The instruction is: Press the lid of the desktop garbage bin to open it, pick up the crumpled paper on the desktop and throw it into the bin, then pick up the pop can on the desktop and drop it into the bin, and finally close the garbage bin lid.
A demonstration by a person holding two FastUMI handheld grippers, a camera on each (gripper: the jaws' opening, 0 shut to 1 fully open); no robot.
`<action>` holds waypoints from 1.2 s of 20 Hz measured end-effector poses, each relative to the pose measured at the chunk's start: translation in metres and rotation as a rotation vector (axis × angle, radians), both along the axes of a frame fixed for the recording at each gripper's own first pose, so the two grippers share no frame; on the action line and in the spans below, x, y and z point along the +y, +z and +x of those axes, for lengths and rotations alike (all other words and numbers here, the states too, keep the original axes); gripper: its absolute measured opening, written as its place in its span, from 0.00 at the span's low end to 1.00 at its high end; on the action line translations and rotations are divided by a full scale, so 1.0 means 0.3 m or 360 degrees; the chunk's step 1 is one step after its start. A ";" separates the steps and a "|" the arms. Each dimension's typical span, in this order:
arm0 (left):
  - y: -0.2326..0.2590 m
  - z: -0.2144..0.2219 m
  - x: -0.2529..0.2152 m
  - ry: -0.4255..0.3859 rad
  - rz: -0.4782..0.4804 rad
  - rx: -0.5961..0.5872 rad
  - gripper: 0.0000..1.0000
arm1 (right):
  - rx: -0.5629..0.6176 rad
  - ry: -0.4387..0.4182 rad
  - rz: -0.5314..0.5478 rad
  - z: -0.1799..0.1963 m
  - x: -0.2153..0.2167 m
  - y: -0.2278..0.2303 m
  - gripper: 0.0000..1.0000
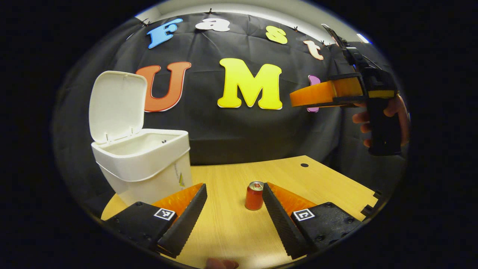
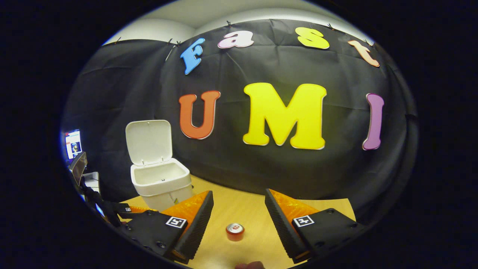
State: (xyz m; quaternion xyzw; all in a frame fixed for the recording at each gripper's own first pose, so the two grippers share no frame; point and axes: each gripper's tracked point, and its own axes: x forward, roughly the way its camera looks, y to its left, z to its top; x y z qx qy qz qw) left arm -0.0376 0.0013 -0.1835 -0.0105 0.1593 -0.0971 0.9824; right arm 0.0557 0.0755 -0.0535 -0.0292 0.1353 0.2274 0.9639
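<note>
Two hand-held grippers are in use. In the left gripper view, the left hand-held gripper [image 1: 234, 209] sits at the bottom of the frame with its fingers spread apart and holding nothing. The pop can [image 1: 254, 195] stands upright on the tabletop [image 1: 231, 231] between them, just beside the finger on the right of the frame; we cannot tell whether it touches. In the right gripper view, the right hand-held gripper [image 2: 239, 220] is likewise spread apart and empty, raised above the can, which lies at bottom centre.

Farther back, at left of the frame, the garbage bin [image 1: 143, 164] stands with its lid [image 1: 116, 104] tipped up. We see no crumpled paper on the tabletop, so we judge the paper step complete and the can pickup in hand.

The next move calls for centring the can between the left fingers, closing on its wall, then lifting it over the bin rim.

Materials: the can is a smooth red metal cylinder, likely slippery. The finger pads are ribbed. The bin is white moulded plastic with rounded corners. The tabletop is pale wood-grain laminate.
</note>
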 end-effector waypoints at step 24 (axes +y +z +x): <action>-0.575 0.339 -0.241 -0.0001 0.0148 0.0249 0.99 | 0.0382 -0.0250 -0.0219 -0.087 -0.494 -0.349 0.88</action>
